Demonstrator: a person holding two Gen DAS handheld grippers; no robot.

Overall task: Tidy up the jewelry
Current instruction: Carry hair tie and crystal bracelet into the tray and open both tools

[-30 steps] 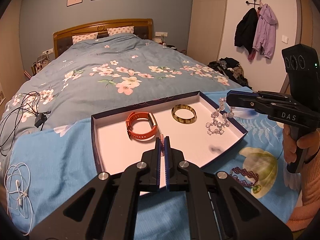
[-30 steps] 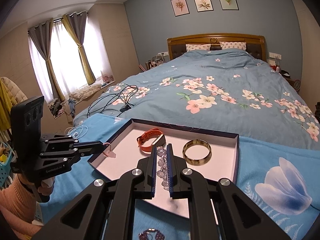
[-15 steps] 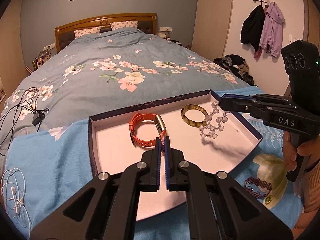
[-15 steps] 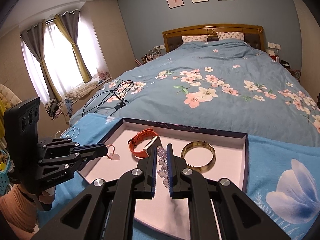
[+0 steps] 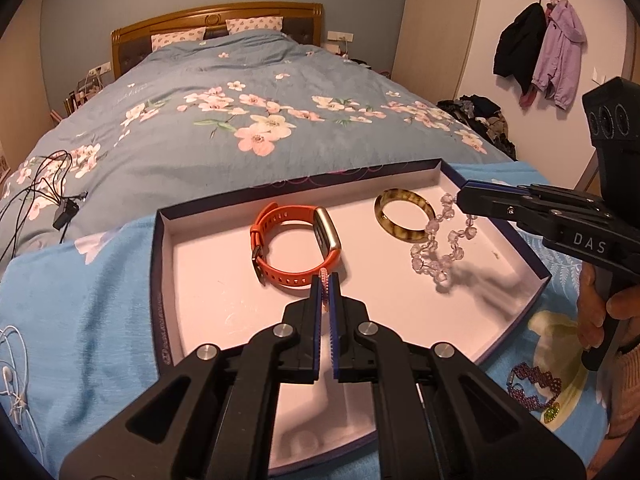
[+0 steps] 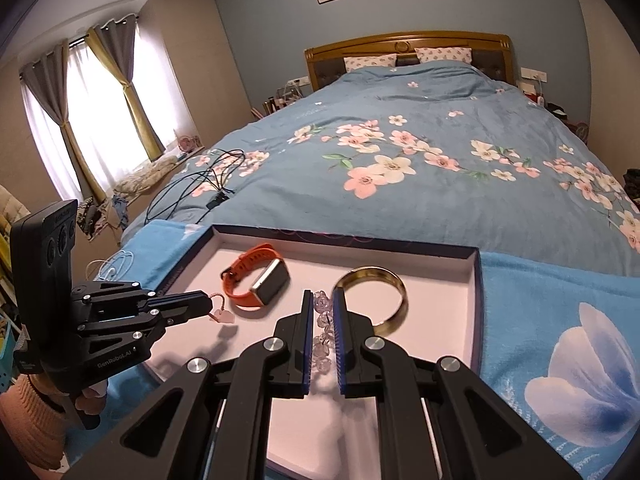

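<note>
Both tools have advanced over the tray (image 5: pixel 158 280) since the earlier frame. Left tool (image 5: pixel 327 292) is pressed together on a thin pink bracelet (image 6: pixel 220 312), held above the tray's near left area, just short of the orange watch (image 5: pixel 296 246). Right tool (image 6: pixel 323 320) pinches the clear bead bracelet (image 5: pixel 440 248), which dangles just beside the amber bangle (image 5: pixel 404 214) toward the tray's right edge. A purple beaded bracelet (image 5: pixel 534 386) lies on the bed outside the tray's near right corner.

orange watch (image 5: pixel 294 246) | amber bangle (image 5: pixel 404 215) | both flat in tray (image 5: pixel 192 288)
</note>
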